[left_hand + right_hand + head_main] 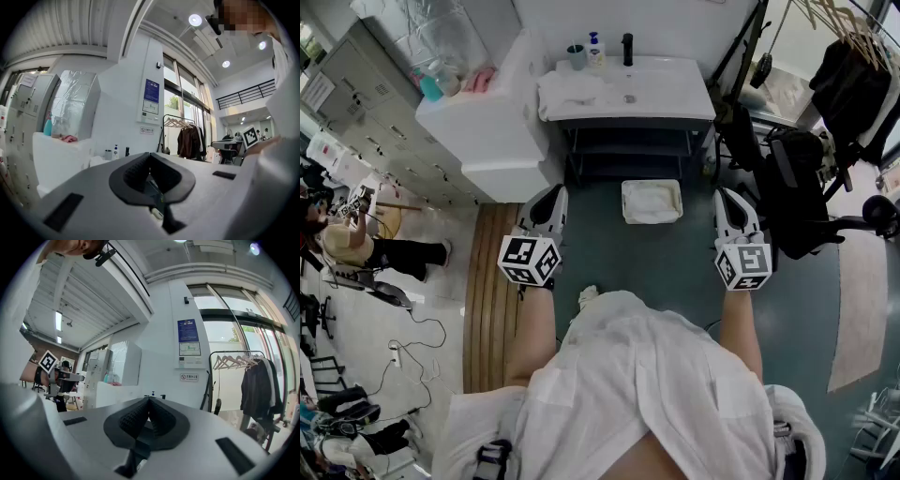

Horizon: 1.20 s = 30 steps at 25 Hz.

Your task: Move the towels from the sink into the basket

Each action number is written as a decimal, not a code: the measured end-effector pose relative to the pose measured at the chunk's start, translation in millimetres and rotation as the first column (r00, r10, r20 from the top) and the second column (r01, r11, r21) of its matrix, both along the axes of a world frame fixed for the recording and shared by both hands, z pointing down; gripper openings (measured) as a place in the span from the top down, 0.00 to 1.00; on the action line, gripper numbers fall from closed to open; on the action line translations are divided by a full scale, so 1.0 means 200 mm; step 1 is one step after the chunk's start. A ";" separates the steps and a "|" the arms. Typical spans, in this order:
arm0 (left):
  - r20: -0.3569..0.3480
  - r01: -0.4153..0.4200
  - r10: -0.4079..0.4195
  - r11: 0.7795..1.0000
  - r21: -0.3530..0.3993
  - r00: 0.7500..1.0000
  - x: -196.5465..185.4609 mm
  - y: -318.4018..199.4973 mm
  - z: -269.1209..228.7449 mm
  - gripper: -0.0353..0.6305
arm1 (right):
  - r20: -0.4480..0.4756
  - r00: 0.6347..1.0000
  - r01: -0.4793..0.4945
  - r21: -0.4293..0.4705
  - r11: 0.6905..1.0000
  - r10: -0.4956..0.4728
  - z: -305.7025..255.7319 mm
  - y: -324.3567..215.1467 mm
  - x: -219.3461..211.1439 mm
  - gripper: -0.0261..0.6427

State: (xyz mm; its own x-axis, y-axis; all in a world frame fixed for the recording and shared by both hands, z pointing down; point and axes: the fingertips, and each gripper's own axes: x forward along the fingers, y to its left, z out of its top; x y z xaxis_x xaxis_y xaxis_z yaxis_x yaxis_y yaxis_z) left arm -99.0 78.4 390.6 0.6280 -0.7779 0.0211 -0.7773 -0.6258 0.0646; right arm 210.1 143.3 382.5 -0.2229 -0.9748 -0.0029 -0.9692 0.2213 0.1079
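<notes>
White towels [572, 94] lie heaped on the left part of the white sink [666, 89] at the far wall. On the floor in front of the sink stands a pale basket [625, 202] with white cloth inside. I hold both grippers level, well short of the sink. My left gripper [555, 193] sits to the left of the basket and my right gripper [727, 196] to its right. In the left gripper view the left gripper [149, 155] has its jaws together with nothing between them. In the right gripper view the right gripper [149, 400] is likewise shut and empty.
A cup, a soap bottle [596, 49] and a black tap [627, 49] stand at the sink's back edge. A white cabinet [487, 122] adjoins it on the left. A dark office chair [797, 187] and a clothes rack with a dark coat [848, 80] are at the right. A person [356, 239] stands far left.
</notes>
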 end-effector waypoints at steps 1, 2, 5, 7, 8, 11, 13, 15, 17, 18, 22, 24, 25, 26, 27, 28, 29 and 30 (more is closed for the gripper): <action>-0.002 0.000 0.000 1.000 -0.001 1.000 0.00 0.00 0.00 0.93 | -0.001 1.000 0.002 0.003 1.000 -0.002 0.00 0.00 0.00 0.92; -0.004 0.001 -0.001 1.000 -0.003 1.000 0.00 0.01 0.00 0.93 | -0.002 1.000 0.003 0.005 1.000 -0.003 0.00 0.01 0.00 0.92; -0.013 0.004 -0.004 1.000 -0.009 1.000 0.00 0.01 0.00 0.93 | -0.005 1.000 0.005 0.008 1.000 -0.005 -0.01 0.01 0.01 0.92; -0.013 0.004 -0.004 1.000 -0.010 1.000 0.01 0.01 0.00 0.93 | -0.006 1.000 0.004 0.008 1.000 -0.004 -0.01 0.01 0.02 0.92; -0.012 0.002 -0.002 1.000 -0.009 1.000 0.02 0.01 -0.01 0.93 | -0.007 1.000 0.002 0.006 1.000 -0.002 -0.01 0.01 0.03 0.92; -0.005 -0.007 0.007 1.000 -0.005 1.000 0.04 0.01 -0.01 0.93 | 0.005 1.000 0.005 0.006 1.000 -0.005 0.00 0.01 0.05 0.92; 0.001 -0.013 0.013 1.000 -0.004 1.000 0.06 0.01 -0.01 0.93 | 0.039 0.999 0.019 0.025 1.000 -0.020 -0.01 0.02 0.05 0.92; 0.006 -0.019 0.019 1.000 -0.007 1.000 0.07 0.00 0.00 0.93 | 0.075 0.997 0.027 0.050 0.998 -0.031 -0.03 0.02 0.06 0.92; 0.011 -0.024 0.024 1.000 -0.014 1.000 0.08 0.00 0.01 0.93 | 0.086 0.996 0.027 0.057 0.998 -0.032 -0.03 0.02 0.07 0.92; 0.013 -0.028 0.028 0.999 -0.016 1.000 0.09 0.00 0.01 0.93 | 0.083 0.996 0.029 0.052 0.998 -0.034 -0.02 0.01 0.08 0.92; 0.021 -0.040 0.040 0.999 -0.022 0.999 0.12 -0.01 0.02 0.93 | 0.072 0.996 0.043 0.030 0.999 -0.045 0.01 0.01 0.08 0.92; 0.022 -0.040 0.040 0.999 -0.023 0.999 0.12 -0.01 0.03 0.93 | 0.071 0.996 0.043 0.024 0.999 -0.044 0.02 0.01 0.09 0.92; 0.022 -0.036 0.037 0.999 -0.024 0.999 0.13 -0.01 0.03 0.93 | 0.071 0.997 0.042 0.022 0.999 -0.043 0.03 0.01 0.09 0.91; 0.022 -0.032 0.033 0.999 -0.024 0.999 0.13 -0.01 0.04 0.93 | 0.070 0.997 0.040 0.022 0.999 -0.041 0.03 0.01 0.10 0.91; 0.022 -0.029 0.030 0.999 -0.024 0.999 0.14 0.00 0.04 0.93 | 0.070 0.997 0.038 0.022 0.999 -0.039 0.03 0.02 0.11 0.91; 0.023 -0.028 0.029 0.999 -0.024 0.999 0.14 0.00 0.04 0.93 | 0.070 0.997 0.036 0.022 0.999 -0.037 0.03 0.02 0.12 0.91; 0.024 -0.028 0.029 0.999 -0.023 0.999 0.15 -0.01 0.04 0.93 | 0.071 0.997 0.034 0.021 0.999 -0.036 0.03 0.02 0.13 0.91; 0.025 -0.029 0.030 0.999 -0.023 0.999 0.16 -0.01 0.04 0.93 | 0.073 0.997 0.033 0.021 0.999 -0.034 0.03 0.02 0.14 0.91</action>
